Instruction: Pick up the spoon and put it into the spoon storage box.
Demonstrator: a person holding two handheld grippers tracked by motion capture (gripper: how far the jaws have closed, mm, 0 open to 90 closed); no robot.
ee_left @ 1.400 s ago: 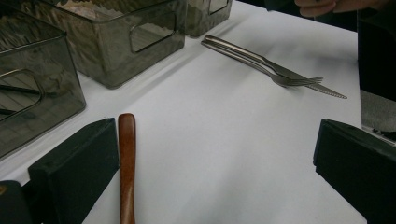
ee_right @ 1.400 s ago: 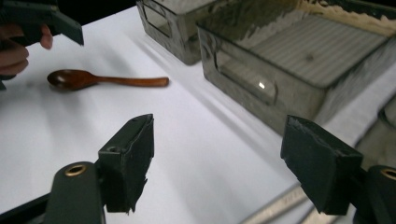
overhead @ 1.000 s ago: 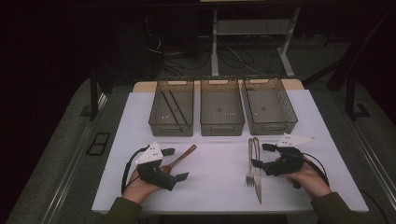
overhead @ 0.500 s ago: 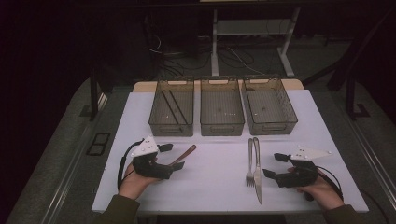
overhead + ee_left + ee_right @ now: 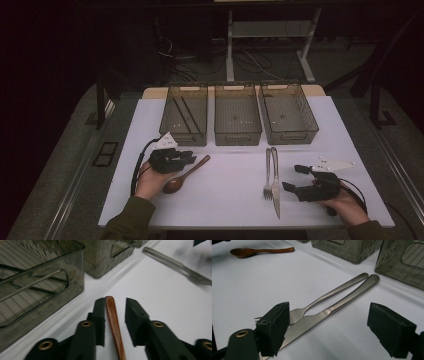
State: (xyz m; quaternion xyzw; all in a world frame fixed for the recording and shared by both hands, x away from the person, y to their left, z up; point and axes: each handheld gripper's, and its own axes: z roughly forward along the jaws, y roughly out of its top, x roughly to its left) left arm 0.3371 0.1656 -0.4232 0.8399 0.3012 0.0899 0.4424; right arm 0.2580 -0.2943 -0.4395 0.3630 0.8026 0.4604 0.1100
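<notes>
A brown wooden spoon [image 5: 186, 176] lies on the white table, bowl toward the person. My left gripper [image 5: 189, 158] sits low over its handle. In the left gripper view the handle [image 5: 115, 327] runs between the jaws of that gripper [image 5: 113, 307]. The jaws have just been closing: one pad is against the handle and a gap shows at the other. A steel fork [image 5: 268, 172] and knife [image 5: 275, 185] lie side by side. My right gripper [image 5: 292, 177] stands wide open just right of them. In the right gripper view the fork [image 5: 332, 293] and knife [image 5: 342, 303] lie between its jaws [image 5: 330, 315].
Three smoky plastic bins stand in a row at the back: left [image 5: 182, 136], middle [image 5: 237, 135], right [image 5: 290, 136]. The left one holds dark chopsticks [image 5: 187, 117]. The table's front edge runs just below both hands. Bare white table [image 5: 230, 170] lies between the spoon and the fork.
My left gripper has slid away from the person along the spoon and its jaws have narrowed around the handle. The right gripper drew back to the right of the knife and fork, then held still.
</notes>
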